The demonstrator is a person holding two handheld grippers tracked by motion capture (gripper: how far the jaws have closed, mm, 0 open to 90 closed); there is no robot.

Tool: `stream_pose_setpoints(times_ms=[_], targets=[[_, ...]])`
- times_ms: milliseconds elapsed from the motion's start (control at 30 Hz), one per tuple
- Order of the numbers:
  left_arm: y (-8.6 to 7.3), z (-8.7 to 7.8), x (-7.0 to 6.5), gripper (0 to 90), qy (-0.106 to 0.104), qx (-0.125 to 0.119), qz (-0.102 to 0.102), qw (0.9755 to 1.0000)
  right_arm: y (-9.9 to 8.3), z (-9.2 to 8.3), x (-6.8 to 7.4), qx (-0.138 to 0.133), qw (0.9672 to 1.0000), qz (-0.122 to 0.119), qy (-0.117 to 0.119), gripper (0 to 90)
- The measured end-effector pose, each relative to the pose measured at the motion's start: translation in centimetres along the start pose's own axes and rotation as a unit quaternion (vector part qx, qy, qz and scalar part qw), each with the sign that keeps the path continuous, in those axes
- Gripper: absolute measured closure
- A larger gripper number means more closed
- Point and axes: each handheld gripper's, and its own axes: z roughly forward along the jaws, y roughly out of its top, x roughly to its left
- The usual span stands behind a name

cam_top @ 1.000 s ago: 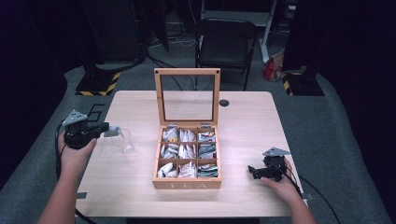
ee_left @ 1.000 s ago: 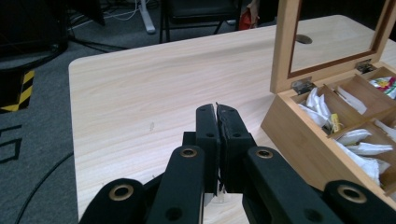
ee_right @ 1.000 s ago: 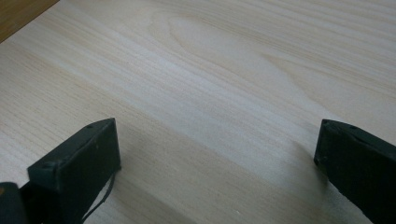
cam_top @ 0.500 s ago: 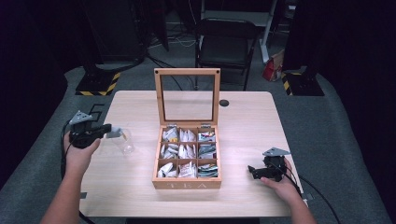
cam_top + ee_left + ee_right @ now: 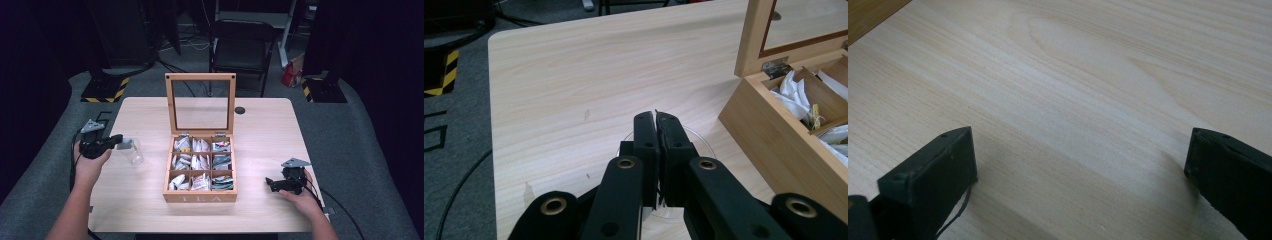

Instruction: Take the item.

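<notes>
At the left of the high view, the left tongs (image 5: 120,143) sit over a clear glass cup (image 5: 134,152) that stands on the worktop (image 5: 260,120) just left of the tea box (image 5: 200,172). In the left gripper view the jaws are pressed together on the cup's thin rim (image 5: 704,137), with the glass curving out either side of them — so they pinch its wall rather than hover. The grip looks narrow and is set on one side of the cup, which I judge the main risk: smooth glass held by one edge could twist or slip free if lifted quickly, and a swing toward the centre of the frame could knock it against the box's wooden side. At mid-frame the box stands with its glass-paned lid (image 5: 201,102) upright, its nine compartments packed with tea bags (image 5: 201,162); a bump could tip the lid shut. At the lower right, the right tongs (image 5: 272,184) rest low on bare wood, jaws spread wide with nothing between them, well apart from the box.
</notes>
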Motion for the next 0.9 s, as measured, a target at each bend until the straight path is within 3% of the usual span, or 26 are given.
stream_pose_setpoints(times_ms=[567, 900], targets=[[0.1, 1.3, -0.9, 82.3, -0.008, 0.006, 0.0, 1.0, 0.0, 0.0, 0.0, 0.001, 1.0, 0.0, 0.0, 0.0], [0.0, 1.1, -1.0, 70.2, -0.003, 0.0, -0.003, 1.0, 0.0, 0.0, 0.0, 0.0, 1.0, 0.0, 0.0, 0.0]])
